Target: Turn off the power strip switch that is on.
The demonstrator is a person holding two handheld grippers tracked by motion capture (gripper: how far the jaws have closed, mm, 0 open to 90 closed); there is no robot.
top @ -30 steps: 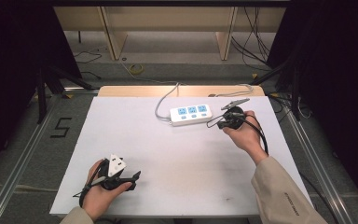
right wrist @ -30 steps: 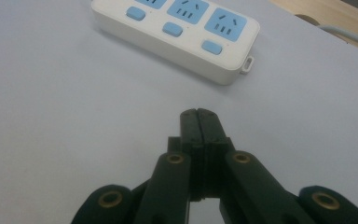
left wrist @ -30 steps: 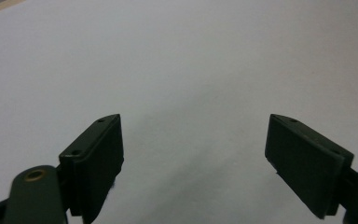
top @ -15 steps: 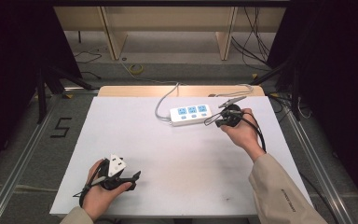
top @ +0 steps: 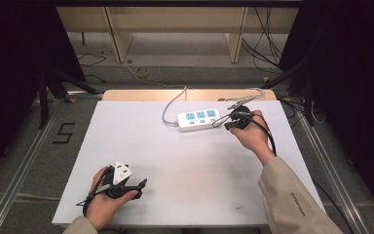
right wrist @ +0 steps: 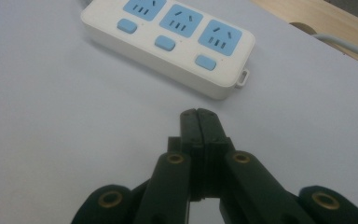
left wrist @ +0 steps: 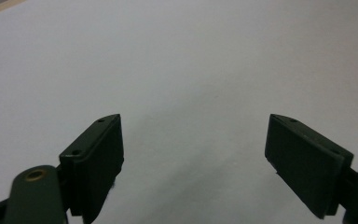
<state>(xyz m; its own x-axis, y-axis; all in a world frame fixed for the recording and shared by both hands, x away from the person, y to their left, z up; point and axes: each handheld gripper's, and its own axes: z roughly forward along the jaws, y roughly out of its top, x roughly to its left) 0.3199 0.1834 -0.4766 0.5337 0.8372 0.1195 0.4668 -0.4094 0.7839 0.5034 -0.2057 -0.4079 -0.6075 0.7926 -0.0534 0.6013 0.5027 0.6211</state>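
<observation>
With its jaws pressed together on nothing, the right gripper (right wrist: pixel 199 114) aims at the power strip (right wrist: pixel 168 44), likely to press a switch. Well apart near the table's (top: pixel 185 161) front edge, the left gripper (left wrist: pixel 193 154) rests spread wide and empty; seemingly idle.

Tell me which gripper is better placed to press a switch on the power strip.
Right. The right gripper sits shut just short of the power strip, likely ready to press. The left gripper rests open over the bare table, near the person.

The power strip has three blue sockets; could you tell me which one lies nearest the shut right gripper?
The end socket farthest from the cord, beside the strip's small end tab. The shut right gripper points at that end of the power strip.
</observation>
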